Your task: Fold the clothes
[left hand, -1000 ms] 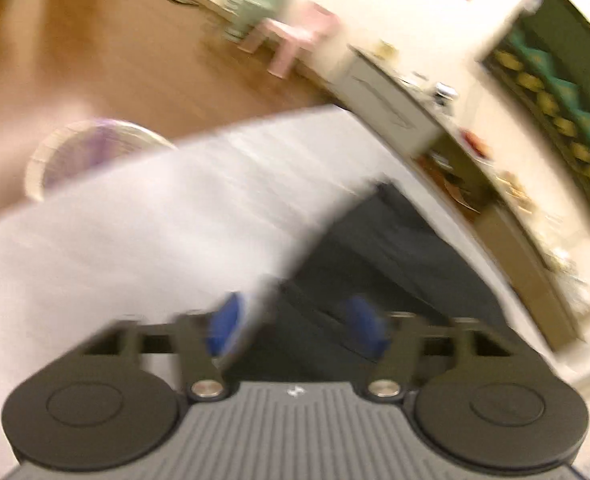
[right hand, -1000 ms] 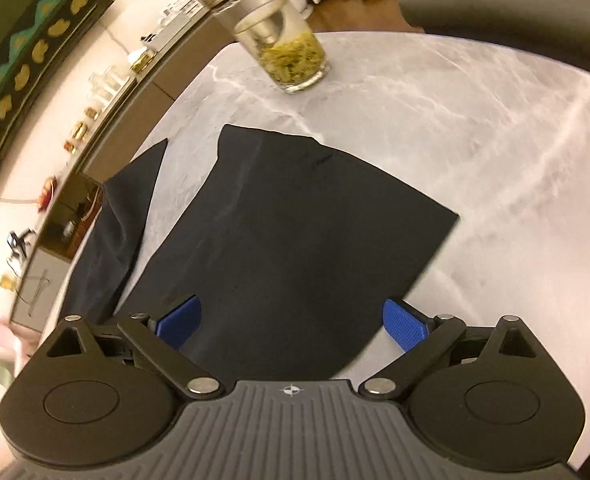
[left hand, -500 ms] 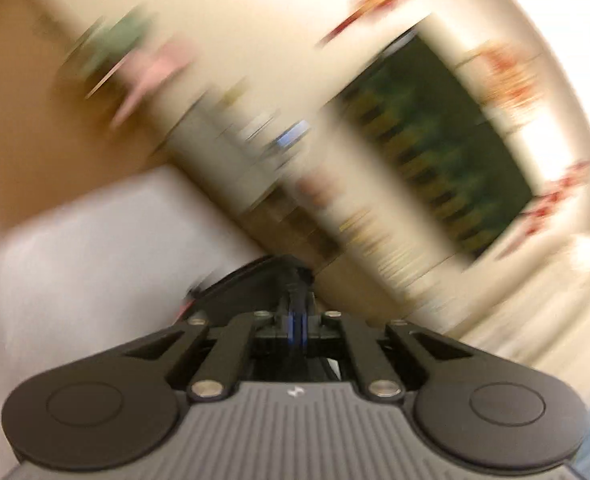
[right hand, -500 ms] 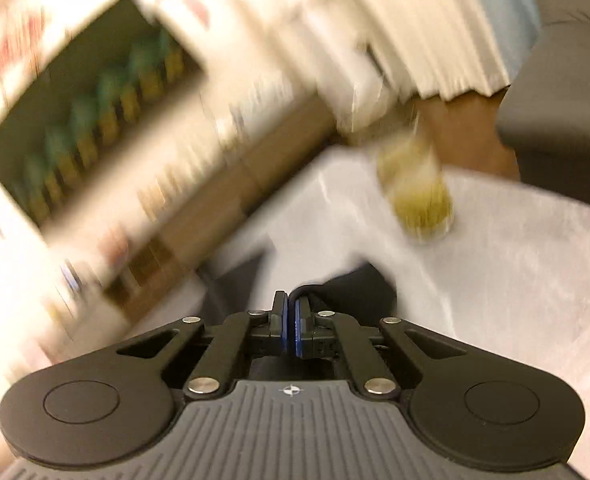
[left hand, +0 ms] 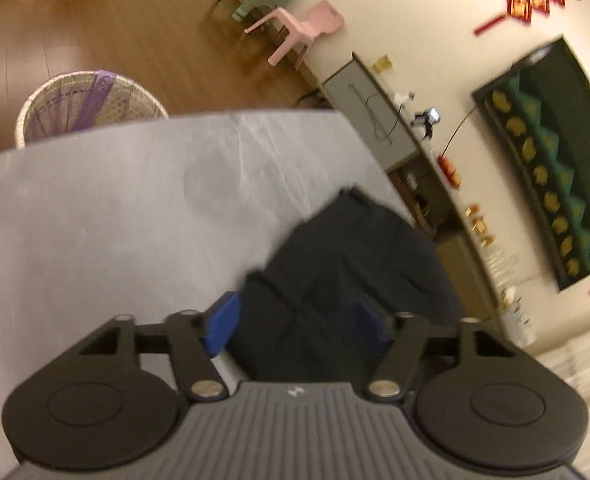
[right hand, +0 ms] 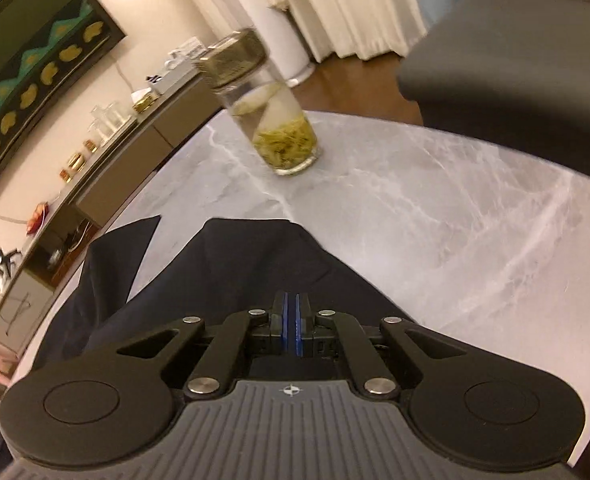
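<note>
Left claw (left hand: 295, 318): jaws have just been opening and are now standing wide, blue pads clear of the dark garment (left hand: 355, 280), which is lying bunched between and beyond them at lower centre. Read as a release after carrying a fold over.

Right claw (right hand: 293, 322): pads are pressed together at frame centre; whether cloth is pinched between them cannot be told. Garment (right hand: 231, 268) is spreading outward on the grey table (right hand: 455, 208).

Versus half a second ago: left claw was shut, both views were smeared; now both are steadying. A second ago the garment was lying flatter, both claws open.
</note>
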A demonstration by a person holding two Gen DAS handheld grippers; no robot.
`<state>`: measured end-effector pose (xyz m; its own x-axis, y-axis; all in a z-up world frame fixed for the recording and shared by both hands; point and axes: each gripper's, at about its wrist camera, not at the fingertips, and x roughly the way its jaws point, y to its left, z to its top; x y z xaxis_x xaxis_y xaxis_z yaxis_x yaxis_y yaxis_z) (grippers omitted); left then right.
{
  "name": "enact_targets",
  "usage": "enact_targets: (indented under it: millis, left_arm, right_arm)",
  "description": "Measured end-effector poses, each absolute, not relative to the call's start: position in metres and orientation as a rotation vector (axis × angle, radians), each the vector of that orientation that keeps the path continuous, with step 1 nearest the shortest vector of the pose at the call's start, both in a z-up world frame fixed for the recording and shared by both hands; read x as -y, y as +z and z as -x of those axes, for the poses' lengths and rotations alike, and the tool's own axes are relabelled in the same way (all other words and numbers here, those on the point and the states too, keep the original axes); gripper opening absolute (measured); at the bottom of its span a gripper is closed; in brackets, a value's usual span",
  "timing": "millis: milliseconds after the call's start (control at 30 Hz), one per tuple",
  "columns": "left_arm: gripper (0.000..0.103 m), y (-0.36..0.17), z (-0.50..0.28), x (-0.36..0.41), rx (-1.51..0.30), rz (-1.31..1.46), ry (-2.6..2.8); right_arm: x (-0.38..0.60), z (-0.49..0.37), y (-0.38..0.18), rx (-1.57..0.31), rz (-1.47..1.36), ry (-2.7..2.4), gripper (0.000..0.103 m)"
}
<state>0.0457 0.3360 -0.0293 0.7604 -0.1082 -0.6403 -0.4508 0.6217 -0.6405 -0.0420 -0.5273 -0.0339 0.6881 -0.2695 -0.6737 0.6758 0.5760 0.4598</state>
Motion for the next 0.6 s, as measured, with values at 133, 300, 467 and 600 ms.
enact_targets:
  millis: [133, 300, 467, 600]
  left_arm:
    - [0.078, -0.043, -0.059, -0.315, -0.767, 0.785, 0.212]
    - [0.076, -0.047, -0.075, -0.295, -0.787, 0.568, 0.276]
    - [0.074, -0.042, -0.062, -0.297, -0.775, 0.558, 0.322]
    - [0.073, -0.015, -0.058, -0.278, -0.681, 0.469, 0.240]
  right_arm:
    - [0.515, 0.032, -0.039, -0.639, -0.745, -0.542, 0.018]
    - [0.493, 0.010, -0.044, -0.739, -0.661, -0.402, 0.037]
    - [0.499, 0.003, -0.055, -0.799, -0.646, -0.388, 0.039]
    - [0.525, 0.038, -0.041, -0.648, -0.656, -0.646, 0.041]
